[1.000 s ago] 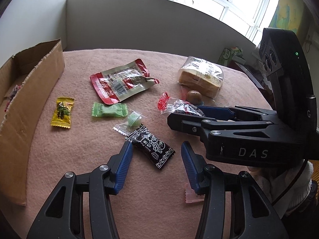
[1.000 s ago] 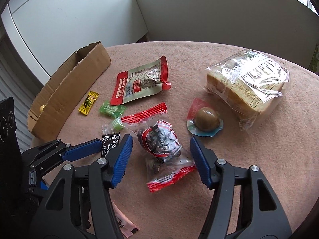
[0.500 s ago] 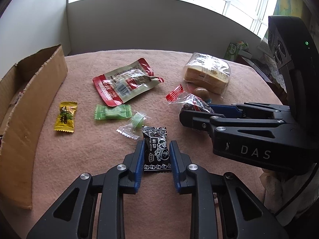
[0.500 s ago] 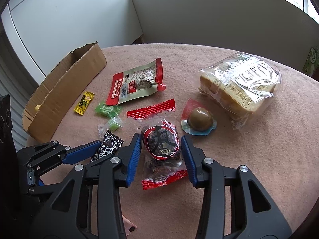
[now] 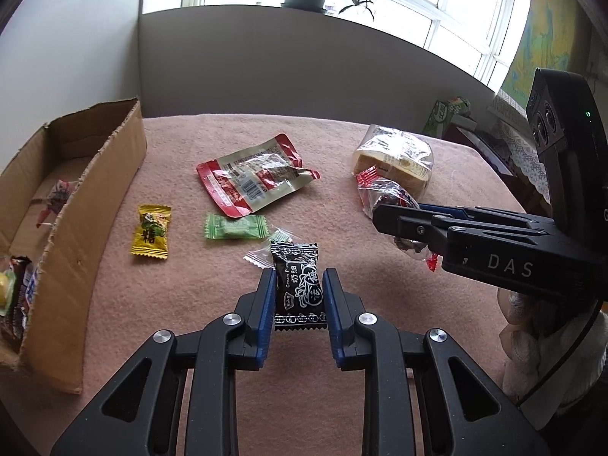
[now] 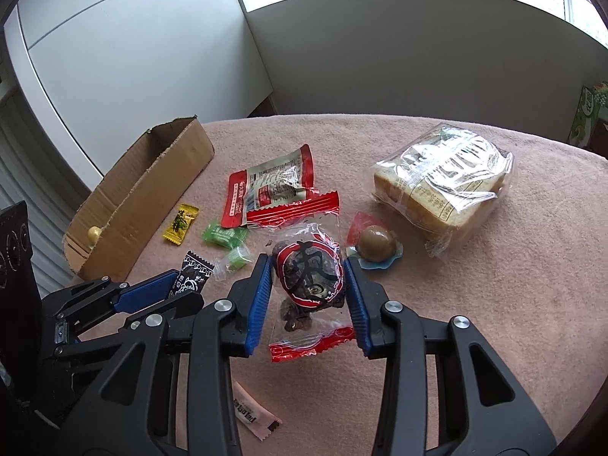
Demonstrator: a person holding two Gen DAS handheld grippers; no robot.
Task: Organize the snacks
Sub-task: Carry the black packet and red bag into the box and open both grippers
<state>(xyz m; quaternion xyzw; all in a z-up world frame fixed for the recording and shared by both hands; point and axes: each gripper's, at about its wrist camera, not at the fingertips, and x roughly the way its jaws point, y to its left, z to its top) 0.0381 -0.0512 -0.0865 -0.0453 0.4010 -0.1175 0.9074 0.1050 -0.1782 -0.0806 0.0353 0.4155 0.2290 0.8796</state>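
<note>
A black plum-candy packet (image 5: 294, 256) stands between the blue pads of my left gripper (image 5: 299, 273), which is shut on it just above the pink cloth. A clear, red-edged bag of dates (image 6: 307, 277) hangs between the pads of my right gripper (image 6: 307, 262). Those jaws are closing and press on the bag's sides. The left wrist view shows the right gripper (image 5: 383, 216) at the right with the date bag (image 5: 387, 193). The left gripper (image 6: 186, 287) and its black packet (image 6: 193, 271) appear low left in the right wrist view. An open cardboard box (image 5: 95, 197) lies at the left with several snacks inside.
On the cloth lie a red-and-silver pouch (image 5: 254, 178), a yellow candy (image 5: 150, 231), a green candy (image 5: 235, 226) and a small clear-wrapped green sweet (image 5: 281, 237). A bagged bread loaf (image 6: 444, 186), a brown jelly cup (image 6: 376, 245) and a pink sachet (image 6: 250, 414) lie near the right gripper.
Both grippers went from open to closed, the left on the black packet and the right on the date bag. Both packets have since come up a little off the cloth.
</note>
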